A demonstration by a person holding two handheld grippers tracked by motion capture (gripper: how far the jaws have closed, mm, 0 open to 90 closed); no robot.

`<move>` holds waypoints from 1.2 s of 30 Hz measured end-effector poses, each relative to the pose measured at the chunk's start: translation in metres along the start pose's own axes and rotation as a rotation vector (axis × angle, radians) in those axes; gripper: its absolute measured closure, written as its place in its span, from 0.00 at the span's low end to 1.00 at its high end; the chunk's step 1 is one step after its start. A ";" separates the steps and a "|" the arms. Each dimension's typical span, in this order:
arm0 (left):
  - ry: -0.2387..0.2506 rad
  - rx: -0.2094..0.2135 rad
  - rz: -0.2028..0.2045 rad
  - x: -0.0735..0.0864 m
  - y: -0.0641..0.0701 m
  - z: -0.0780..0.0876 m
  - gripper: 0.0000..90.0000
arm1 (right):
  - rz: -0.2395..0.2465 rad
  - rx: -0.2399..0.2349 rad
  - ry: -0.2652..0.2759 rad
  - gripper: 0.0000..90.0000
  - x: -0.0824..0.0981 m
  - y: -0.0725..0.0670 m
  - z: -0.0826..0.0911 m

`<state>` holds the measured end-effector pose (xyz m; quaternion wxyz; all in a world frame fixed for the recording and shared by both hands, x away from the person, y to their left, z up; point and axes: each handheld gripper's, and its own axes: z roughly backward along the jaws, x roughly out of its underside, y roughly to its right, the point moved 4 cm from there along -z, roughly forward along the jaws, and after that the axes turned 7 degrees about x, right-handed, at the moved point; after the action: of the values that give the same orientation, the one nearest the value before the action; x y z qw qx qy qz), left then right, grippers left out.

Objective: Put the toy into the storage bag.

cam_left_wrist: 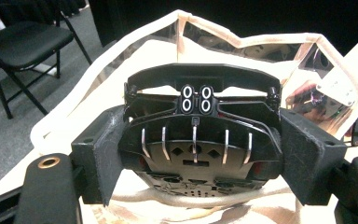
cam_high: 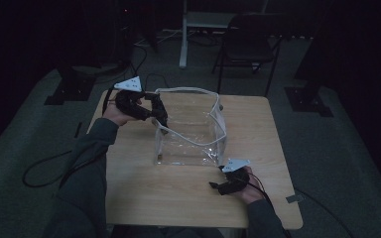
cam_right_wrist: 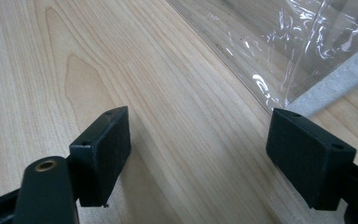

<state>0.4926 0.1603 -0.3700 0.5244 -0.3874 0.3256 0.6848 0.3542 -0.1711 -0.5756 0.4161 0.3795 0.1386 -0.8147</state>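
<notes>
Black clip-like object [cam_left_wrist: 198, 140] clamped between left claw [cam_left_wrist: 198, 154] pads, over rim of clear bag [cam_high: 191, 129]; its lower part hidden, exact kind unclear. Bag stands mid-tabletop [cam_high: 258, 198], far wall blurred by glare. Right claw [cam_right_wrist: 198, 158] apart, empty, low over bare wood just beside bag's near corner. Open tabletop in front. Room dim; folding chair [cam_high: 248, 42] behind.

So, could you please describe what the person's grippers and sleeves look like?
Both hand-held grippers, the left gripper and the right gripper, are black, each topped by a grey three-cornered plate and trailing a dark cable. The jaws end in flat black rectangular pads beside brass-coloured rivets. The person's sleeves are dark grey-green.
</notes>
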 end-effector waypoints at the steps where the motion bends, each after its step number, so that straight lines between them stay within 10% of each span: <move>1: -0.002 -0.002 0.002 0.001 -0.001 0.000 0.27 | 0.001 0.000 0.000 0.24 0.000 0.000 0.000; 36: -0.018 -0.057 0.015 -0.002 -0.017 0.009 0.27 | -0.001 -0.007 -0.002 0.24 0.000 -0.001 0.000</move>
<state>0.5075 0.1713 -0.3645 0.5107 -0.3937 0.3040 0.7013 0.3531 -0.1703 -0.5756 0.4171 0.3773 0.1412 -0.8147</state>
